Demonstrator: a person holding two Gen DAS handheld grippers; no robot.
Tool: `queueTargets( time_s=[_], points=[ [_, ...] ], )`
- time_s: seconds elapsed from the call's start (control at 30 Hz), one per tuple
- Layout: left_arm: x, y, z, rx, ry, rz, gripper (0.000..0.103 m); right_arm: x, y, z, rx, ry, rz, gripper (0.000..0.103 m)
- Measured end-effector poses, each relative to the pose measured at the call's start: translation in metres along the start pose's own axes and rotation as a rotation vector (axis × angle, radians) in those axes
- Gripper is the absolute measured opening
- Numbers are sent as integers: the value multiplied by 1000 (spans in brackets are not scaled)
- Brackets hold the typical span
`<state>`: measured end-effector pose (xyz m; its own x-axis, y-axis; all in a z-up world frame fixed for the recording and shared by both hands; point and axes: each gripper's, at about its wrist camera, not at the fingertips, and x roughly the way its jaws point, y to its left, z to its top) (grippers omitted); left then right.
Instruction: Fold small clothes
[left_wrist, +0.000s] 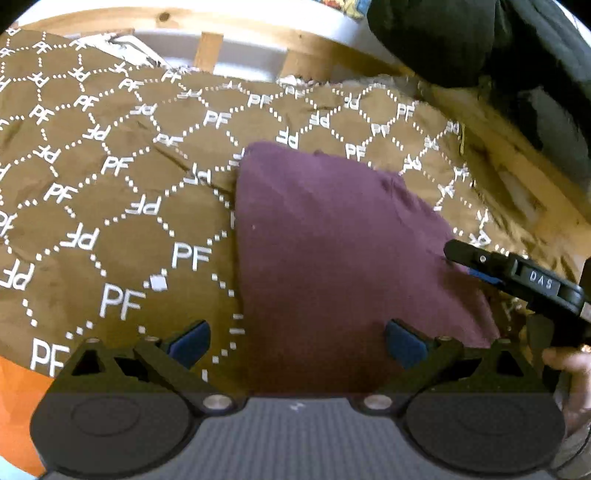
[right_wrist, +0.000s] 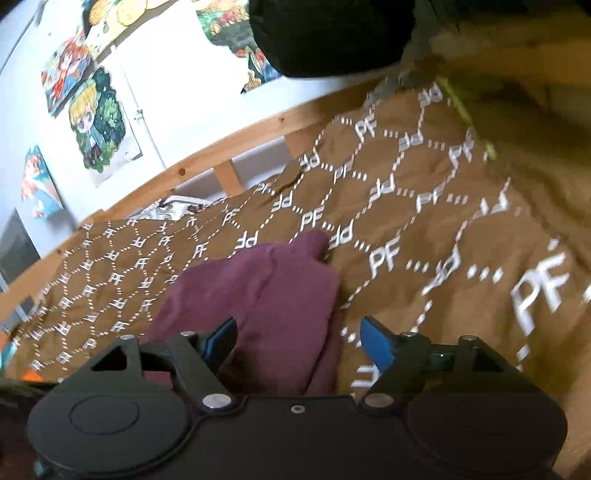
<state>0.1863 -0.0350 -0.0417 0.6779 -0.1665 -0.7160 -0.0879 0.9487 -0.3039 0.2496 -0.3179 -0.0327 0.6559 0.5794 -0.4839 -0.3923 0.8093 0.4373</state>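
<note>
A small maroon garment (left_wrist: 332, 240) lies folded on a brown bedspread (left_wrist: 110, 184) printed with white "PF" marks. My left gripper (left_wrist: 295, 343) is open, its blue pads (left_wrist: 190, 341) wide apart over the garment's near left edge. My right gripper (left_wrist: 476, 266) enters the left wrist view from the right, at the garment's right edge. In the right wrist view the garment (right_wrist: 266, 295) lies under my right gripper (right_wrist: 297, 345), which is open with the cloth's near edge between its blue pads (right_wrist: 376, 345). The bedspread (right_wrist: 424, 221) spreads beyond.
A wooden bed rail (left_wrist: 258, 40) runs along the far edge, also in the right wrist view (right_wrist: 221, 147). A black bundle (left_wrist: 461, 40) sits at the far right corner. Cartoon posters (right_wrist: 96, 122) hang on the white wall. An orange patch (left_wrist: 18, 406) shows at the near left.
</note>
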Motion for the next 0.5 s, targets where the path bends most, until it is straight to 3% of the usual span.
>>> queueTargets(
  time_s=[0.1,0.23,0.5],
  points=[
    [7,-2,-5,0,27,40,103,6,-2,-6,-2,28,-10,74],
    [11,-2,-5,-33,66,59,103,8,-6,-7,14,34,5,63],
    [13,-2,0,-36,102,58,103,9,-6,-9,17,36,0,63]
  ],
)
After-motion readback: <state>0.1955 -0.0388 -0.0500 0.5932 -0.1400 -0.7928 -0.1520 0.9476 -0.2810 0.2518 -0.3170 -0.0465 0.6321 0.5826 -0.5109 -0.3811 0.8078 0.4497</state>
